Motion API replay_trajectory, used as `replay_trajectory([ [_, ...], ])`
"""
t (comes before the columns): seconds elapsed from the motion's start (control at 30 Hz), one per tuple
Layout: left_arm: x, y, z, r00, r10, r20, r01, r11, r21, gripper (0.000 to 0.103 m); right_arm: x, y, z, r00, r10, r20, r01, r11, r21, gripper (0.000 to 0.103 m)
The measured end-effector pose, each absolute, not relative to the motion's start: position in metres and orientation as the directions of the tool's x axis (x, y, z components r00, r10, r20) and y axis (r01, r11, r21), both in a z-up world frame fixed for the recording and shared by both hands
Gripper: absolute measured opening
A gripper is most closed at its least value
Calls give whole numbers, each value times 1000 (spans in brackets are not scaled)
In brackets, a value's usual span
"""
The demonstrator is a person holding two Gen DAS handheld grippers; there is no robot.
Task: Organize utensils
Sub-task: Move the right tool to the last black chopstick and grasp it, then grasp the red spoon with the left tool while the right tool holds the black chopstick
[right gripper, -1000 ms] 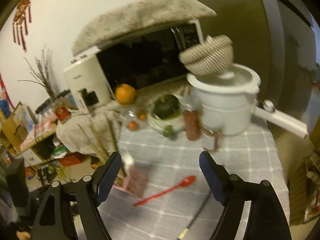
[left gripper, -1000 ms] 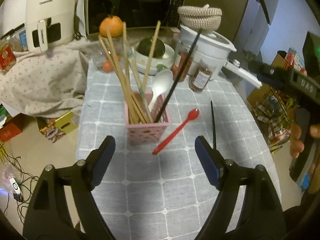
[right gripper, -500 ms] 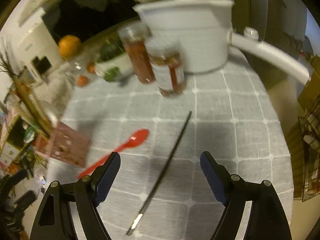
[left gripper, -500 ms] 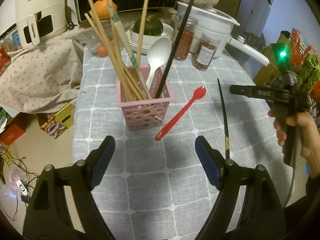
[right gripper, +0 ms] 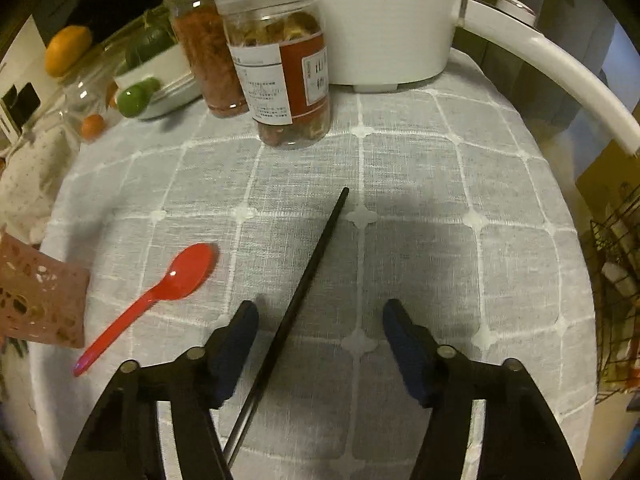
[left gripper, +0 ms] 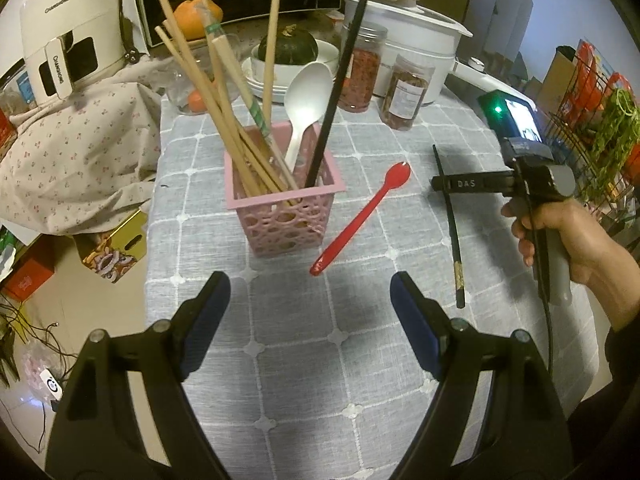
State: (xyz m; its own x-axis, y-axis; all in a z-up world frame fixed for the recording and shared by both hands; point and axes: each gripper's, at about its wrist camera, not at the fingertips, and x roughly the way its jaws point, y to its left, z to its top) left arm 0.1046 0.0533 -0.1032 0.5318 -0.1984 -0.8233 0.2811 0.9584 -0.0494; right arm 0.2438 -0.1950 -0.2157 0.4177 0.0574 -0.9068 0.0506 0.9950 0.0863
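Note:
A pink basket (left gripper: pixel 285 216) stands on the grey checked tablecloth (left gripper: pixel 304 360) and holds wooden chopsticks (left gripper: pixel 216 108), a white spoon (left gripper: pixel 306 96) and one black chopstick (left gripper: pixel 340 72). A red spoon (left gripper: pixel 362 218) lies right of it, also in the right wrist view (right gripper: pixel 152 296). A second black chopstick (left gripper: pixel 450 224) lies further right. My right gripper (right gripper: pixel 318 336) is open just above the cloth, with this chopstick (right gripper: pixel 304 292) lying between its fingers, nearer the left one. My left gripper (left gripper: pixel 310 320) is open and empty, in front of the basket.
Two jars (right gripper: pixel 280 72) and a white cooker (right gripper: pixel 384 20) stand behind the chopstick. A bowl with a green squash (left gripper: pixel 288 46), an orange (left gripper: pixel 192 16) and a white appliance (left gripper: pixel 68 28) are at the back. The table edge drops at right (right gripper: pixel 576 240).
My right gripper has swung down and forward to the cloth and now straddles the black chopstick. My left gripper has moved closer to the basket. Nothing was taken hold of.

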Motion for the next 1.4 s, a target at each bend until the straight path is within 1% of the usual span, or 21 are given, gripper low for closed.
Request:
replay_trajectory([
  [0.03, 104, 53, -103, 531, -198, -824, 285, 957, -46, 82, 244, -193, -215, 415, 36, -909, 41, 997, 58, 55],
  [0.07, 104, 52, -104, 531, -197, -824, 289, 956, -42, 82, 244, -191, -215, 415, 21, -910, 32, 999, 38, 46],
  [0.1, 103, 52, -104, 530, -197, -825, 293, 955, -40, 82, 244, -190, -214, 415, 26, -909, 19, 999, 38, 40],
  [0.17, 102, 49, -103, 528, -197, -826, 301, 953, -35, 82, 241, -190, -212, 402, 20, -915, 9, 1000, 26, 23],
  [0.27, 98, 41, -103, 535, -179, -826, 316, 949, -1, 82, 236, -197, -210, 378, 36, -925, -3, 999, 38, 10],
  [0.33, 94, 33, -103, 536, -177, -825, 339, 941, 18, 82, 228, -207, -208, 368, 67, -927, -1, 997, 72, 6],
  [0.5, 87, 6, -105, 517, -188, -835, 414, 909, 52, 82, 204, -238, -196, 381, 160, -910, 5, 984, 175, 5],
  [0.73, 104, -61, -118, 464, -184, -866, 515, 852, 95, 71, 169, -276, -163, 437, 218, -873, 17, 968, 250, 5],
  [0.83, 126, -92, -126, 429, -174, -886, 535, 840, 94, 69, 157, -288, -156, 456, 245, -855, 22, 958, 286, 5],
  [0.93, 157, -119, -134, 411, -149, -899, 531, 841, 103, 68, 147, -295, -145, 474, 276, -836, 9, 948, 317, 5],
  [1.0, 180, -132, -141, 418, -107, -902, 519, 843, 141, 68, 143, -297, -139, 490, 289, -822, 4, 943, 334, 6],
  [1.07, 201, -139, -148, 414, -65, -908, 501, 849, 167, 65, 142, -300, -134, 502, 301, -811, 1, 937, 349, 5],
  [1.17, 227, -141, -156, 408, -20, -913, 477, 857, 195, 61, 143, -306, -132, 508, 317, -801, 0, 930, 368, 5],
  [1.4, 260, -138, -178, 358, 38, -933, 461, 862, 212, 61, 143, -312, -131, 508, 347, -789, -15, 919, 395, 5],
])
